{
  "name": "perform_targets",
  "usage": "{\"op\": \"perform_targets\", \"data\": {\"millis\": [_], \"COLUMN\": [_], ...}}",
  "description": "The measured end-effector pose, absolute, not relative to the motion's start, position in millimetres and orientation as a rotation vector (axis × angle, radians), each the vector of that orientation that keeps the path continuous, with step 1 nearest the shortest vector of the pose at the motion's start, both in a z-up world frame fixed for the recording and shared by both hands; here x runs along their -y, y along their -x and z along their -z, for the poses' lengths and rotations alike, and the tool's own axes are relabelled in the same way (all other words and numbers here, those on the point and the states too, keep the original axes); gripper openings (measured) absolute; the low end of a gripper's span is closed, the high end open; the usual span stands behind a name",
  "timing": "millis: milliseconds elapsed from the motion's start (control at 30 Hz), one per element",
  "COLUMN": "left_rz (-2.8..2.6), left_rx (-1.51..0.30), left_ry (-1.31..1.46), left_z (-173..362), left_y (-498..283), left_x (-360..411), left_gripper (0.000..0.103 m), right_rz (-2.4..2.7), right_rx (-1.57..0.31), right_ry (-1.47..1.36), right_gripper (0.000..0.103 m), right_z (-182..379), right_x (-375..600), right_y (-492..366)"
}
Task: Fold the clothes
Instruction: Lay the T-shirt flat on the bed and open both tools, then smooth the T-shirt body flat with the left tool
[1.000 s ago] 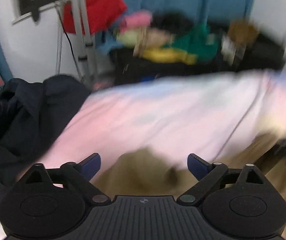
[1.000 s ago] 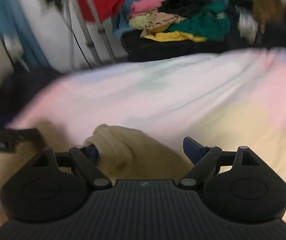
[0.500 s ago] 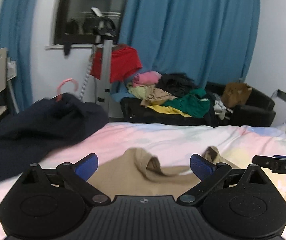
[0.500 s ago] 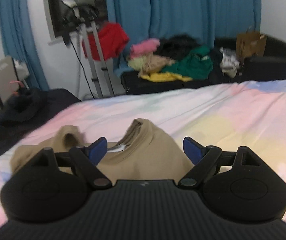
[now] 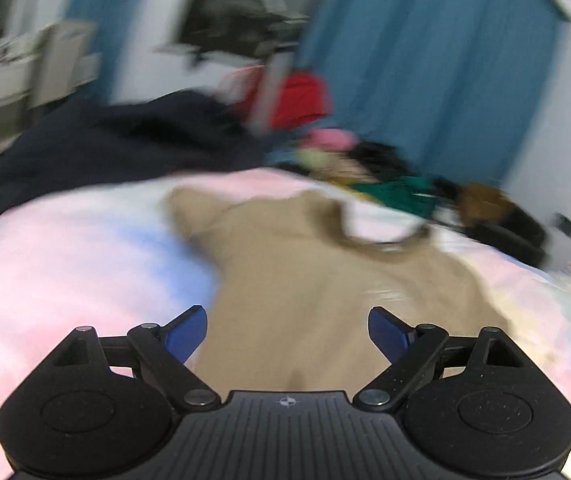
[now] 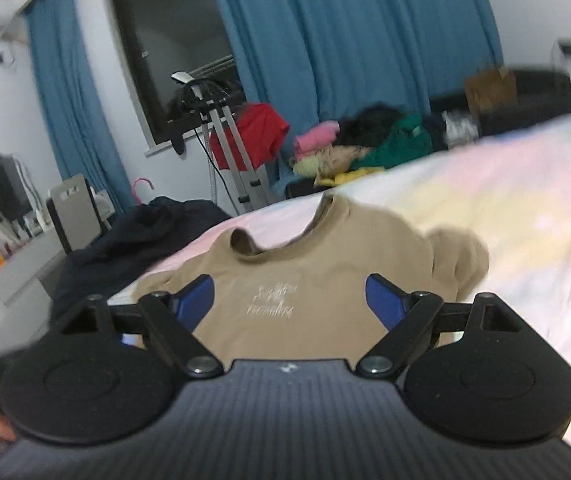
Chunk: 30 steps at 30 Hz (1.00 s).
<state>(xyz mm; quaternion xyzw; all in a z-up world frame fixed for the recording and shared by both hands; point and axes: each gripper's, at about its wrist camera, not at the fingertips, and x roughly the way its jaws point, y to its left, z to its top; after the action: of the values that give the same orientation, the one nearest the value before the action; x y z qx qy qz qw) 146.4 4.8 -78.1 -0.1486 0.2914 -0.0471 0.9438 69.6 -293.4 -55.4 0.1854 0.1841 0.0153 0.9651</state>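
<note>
Both your grippers hover empty over the tan T-shirt [image 6: 305, 280]: left gripper [image 5: 287, 334] closing, right gripper [image 6: 289, 300] spread; next, grab its sleeves.

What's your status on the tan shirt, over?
Left gripper closing, nothing between jaws; right gripper open, empty. Tan shirt spread on bedsheet, unfolded. Nothing in the way.

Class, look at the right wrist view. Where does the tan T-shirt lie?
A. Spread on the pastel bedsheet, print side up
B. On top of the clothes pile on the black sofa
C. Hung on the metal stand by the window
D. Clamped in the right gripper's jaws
A: the tan T-shirt lies spread on the pastel bedsheet, its pale chest print facing up, with nothing gripping it.
</note>
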Motion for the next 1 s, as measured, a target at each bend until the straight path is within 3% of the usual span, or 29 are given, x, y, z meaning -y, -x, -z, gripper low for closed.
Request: {"op": "perform_targets", "data": {"millis": [167,500,700,800,833,933,1000], "left_rz": [-0.051,-0.085,-0.112,-0.112,-0.119,-0.170,-0.173], "left_rx": [-0.656,-0.542,-0.549,-0.584,-0.592,-0.579,-0.534], "left_ry": [0.542,0.940,0.772,0.629,0.590,0.421,0.301], "left_z": [103.6,141.4,139.7,135.4,134.9,120.1,102.1], "left_y": [-172.7,-276.8,-335.2,-352.7,-355.2,-358.3,-356.1], "left_x": [-57.4,-111.1,-84.8,-65.4,-59.3,-35.0,-13.8], "left_gripper": [0.086,0.077,0.076,0.062,0.053,0.006,0.003], "right_rz": [-0.040,-0.024,0.005,-0.003,-0.005,-0.008,-0.013], "right_rx": [-0.425,-0.479,-0.498,-0.516,-0.522,-0.516,-0.515], "right_ry": [-0.431,-0.524,-0.602,-0.628,-0.634,-0.631,-0.650], "right_gripper": [0.084,0.084,0.084,0.084,0.084,0.084,0.084], "right_z": [85.5,137.5,155.0,160.9,162.2,159.7,157.5], "right_x": [299.8,308.3,328.3,331.7,332.3,331.7,334.2], "right_y": [-79.1,-138.6,-164.7,-170.2,-171.5,-169.3,-165.3]}}
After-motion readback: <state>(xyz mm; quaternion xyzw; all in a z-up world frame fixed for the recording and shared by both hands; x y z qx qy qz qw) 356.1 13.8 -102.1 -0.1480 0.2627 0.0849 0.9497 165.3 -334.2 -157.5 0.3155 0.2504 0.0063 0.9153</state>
